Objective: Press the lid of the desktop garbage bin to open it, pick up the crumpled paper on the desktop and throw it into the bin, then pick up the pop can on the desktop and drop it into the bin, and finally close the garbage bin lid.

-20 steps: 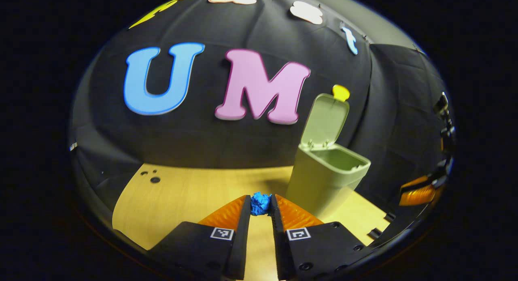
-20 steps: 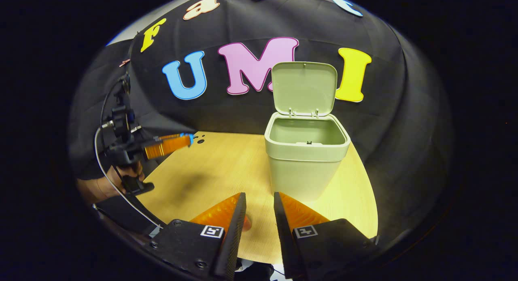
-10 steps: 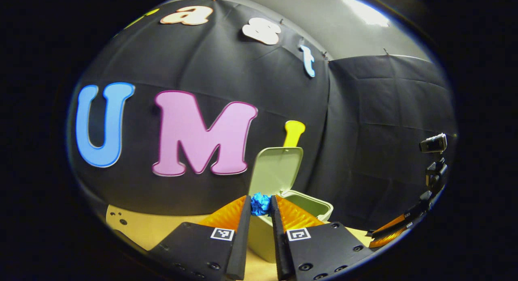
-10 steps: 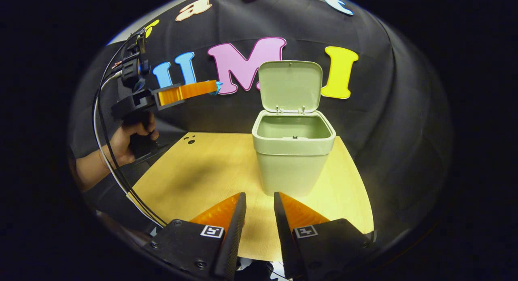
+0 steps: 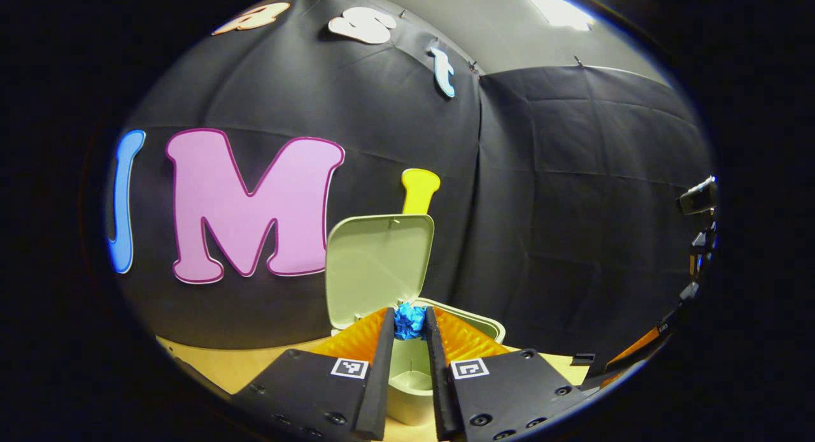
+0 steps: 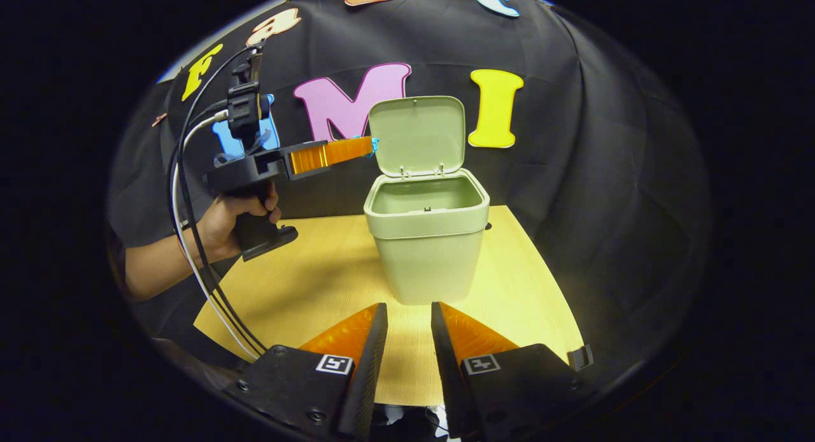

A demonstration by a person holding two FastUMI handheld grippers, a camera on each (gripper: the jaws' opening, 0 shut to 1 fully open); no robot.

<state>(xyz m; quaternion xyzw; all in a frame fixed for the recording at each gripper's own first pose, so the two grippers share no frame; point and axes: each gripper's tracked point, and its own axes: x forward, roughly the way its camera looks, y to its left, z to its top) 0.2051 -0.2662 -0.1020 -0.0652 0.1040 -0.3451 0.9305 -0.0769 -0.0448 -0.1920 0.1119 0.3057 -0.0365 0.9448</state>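
Left gripper [image 5: 410, 321] clenches the blue crumpled paper [image 5: 410, 320] above the open bin [image 6: 426, 238]. Right gripper [image 6: 409, 314] hangs empty, slightly parted, over the worktop [image 6: 305, 283].

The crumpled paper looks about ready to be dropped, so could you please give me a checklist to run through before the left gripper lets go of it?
1. Bin lid open and upright: ok.
2. Crumpled paper pinched between the left gripper jaws: ok.
3. Paper above the garbage bin opening: not ok; in the right gripper view the tips sit beside the lid's left edge, short of the rim.
4. Bin upright on the desktop: ok.
5. Right gripper clear of the bin, jaws empty: ok.
6. Pop can position for the following step: cannot tell.
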